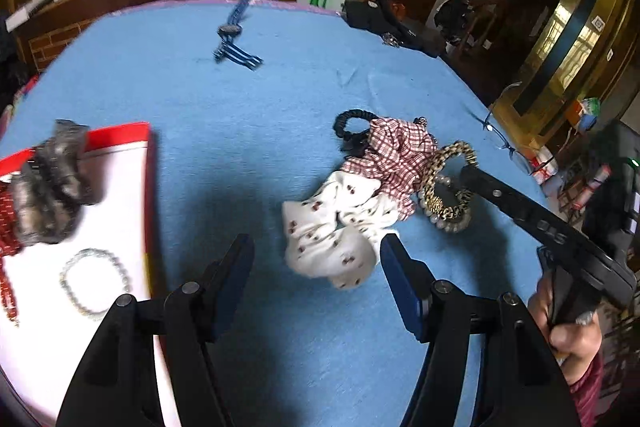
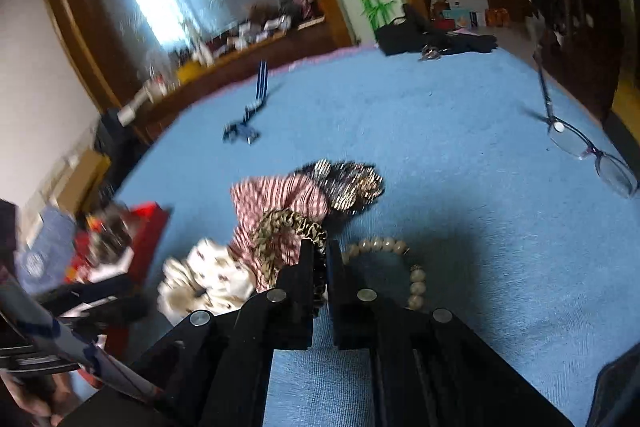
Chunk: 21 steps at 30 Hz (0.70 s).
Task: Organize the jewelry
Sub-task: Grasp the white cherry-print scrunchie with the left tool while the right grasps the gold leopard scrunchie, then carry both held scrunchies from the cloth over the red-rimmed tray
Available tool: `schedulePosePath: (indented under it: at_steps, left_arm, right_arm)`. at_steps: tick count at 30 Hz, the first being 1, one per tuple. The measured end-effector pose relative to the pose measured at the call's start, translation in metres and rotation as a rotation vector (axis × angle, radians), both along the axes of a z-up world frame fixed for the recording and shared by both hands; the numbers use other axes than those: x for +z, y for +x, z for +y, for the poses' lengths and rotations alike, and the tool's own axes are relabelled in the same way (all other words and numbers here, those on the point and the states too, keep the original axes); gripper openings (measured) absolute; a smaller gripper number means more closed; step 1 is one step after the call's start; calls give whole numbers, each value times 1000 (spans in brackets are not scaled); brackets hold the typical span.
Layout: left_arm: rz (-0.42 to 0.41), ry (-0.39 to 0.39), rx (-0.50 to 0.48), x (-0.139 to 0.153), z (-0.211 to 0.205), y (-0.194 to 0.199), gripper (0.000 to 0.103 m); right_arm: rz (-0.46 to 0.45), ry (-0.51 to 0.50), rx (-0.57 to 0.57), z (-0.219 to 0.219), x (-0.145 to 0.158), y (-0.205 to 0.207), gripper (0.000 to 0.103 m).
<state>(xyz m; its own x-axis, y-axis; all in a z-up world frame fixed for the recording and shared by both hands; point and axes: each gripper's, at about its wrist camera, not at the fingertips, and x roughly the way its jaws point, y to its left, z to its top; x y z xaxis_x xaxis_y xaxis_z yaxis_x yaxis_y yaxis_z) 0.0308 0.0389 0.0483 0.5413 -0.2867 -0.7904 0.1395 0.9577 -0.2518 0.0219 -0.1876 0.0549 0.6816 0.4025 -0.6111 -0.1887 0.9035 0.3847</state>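
Observation:
My right gripper (image 2: 320,261) is shut on a leopard-print scrunchie (image 2: 288,227), pinching its band between the pads. In the left wrist view its tip (image 1: 468,175) sits at that scrunchie (image 1: 448,183). A pearl bracelet (image 2: 400,249) lies just right of it. My left gripper (image 1: 318,261) stands open over the blue cloth, with a white cherry-print scrunchie (image 1: 332,243) lying between and just ahead of its fingertips, untouched by the pads. A red-checked scrunchie (image 1: 396,155) and a black hair tie (image 1: 352,123) lie behind it in the same heap.
A white tray with a red rim (image 1: 120,135) at the left holds a grey scrunchie (image 1: 52,183), a pearl bracelet (image 1: 94,279) and red beads (image 1: 8,227). A blue watch (image 1: 236,35) lies far back. Glasses (image 2: 592,155) lie at the right; a black bag (image 1: 384,19) sits at the far edge.

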Motion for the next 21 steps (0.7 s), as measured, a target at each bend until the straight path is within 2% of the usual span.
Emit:
schedulePosePath:
  at_steps: [9,10,11,12,13,18,21]
  left_arm:
    - [45,-9,30,-21,-11,22,62]
    - [48,-10,30,-23,-12,23,50]
    - [57,-19,20,-26,-14,23,34]
    - [54,-28,17,-28,-15,23,27]
    - [47,-30,18,-30,-16,22,15]
    - [-16,-34,39,-29,-15,-3,10]
    - [-59,-30,26,-15,-10,-23,10]
  right_arm:
    - [-29,124,19,-3,10,-11,6]
    - [-30,136,19,-4,10,-11,6]
    - [-32,152,14,-6,10,-12,6]
    - [-32,159,10,-7,9,-11,6]
    - [-31,165,2,-9,8,-11,6]
    - [-37,148,4,-8,7,-10,6]
    - [-83,121,8,-6,14,-17,6]
